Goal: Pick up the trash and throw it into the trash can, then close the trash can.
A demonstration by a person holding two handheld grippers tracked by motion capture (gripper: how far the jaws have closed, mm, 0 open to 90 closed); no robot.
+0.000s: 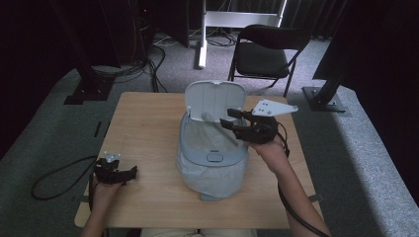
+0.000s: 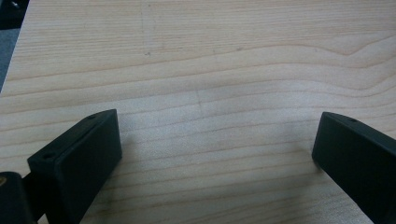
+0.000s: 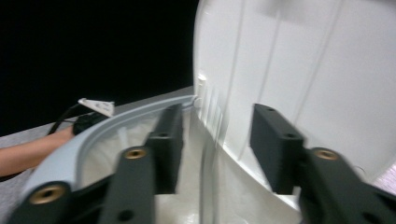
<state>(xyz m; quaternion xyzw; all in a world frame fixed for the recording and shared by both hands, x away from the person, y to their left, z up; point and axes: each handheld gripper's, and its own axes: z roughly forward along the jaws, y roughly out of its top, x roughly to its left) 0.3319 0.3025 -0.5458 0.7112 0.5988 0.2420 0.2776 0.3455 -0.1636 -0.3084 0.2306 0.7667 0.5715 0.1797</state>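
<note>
Down at the near corner, the left claw [image 1: 118, 172] rests wide open on the wooden counter [image 1: 148, 123]; the right claw [image 1: 240, 123] hangs open over the grey bin [image 1: 212, 158] mid-counter, beside its raised lid [image 1: 216, 96]; the bin looks light, stiff and smooth; grab its rim.

A pale grey bin [image 1: 212, 163] with its lid [image 1: 216, 100] raised upright occupied the middle of the wooden table [image 1: 148, 128], blocking passage across the centre. The right gripper [image 1: 236, 121] hovered over the bin's open mouth, its jaws apart just beside the lid's inner face [image 3: 299, 70]. The left gripper [image 1: 129, 173] sat near the table's front left corner, jaws spread over bare wood [image 2: 210, 93]. Open tabletop lay left of the bin. A folding chair [image 1: 267, 52] stood beyond the far edge.
</note>
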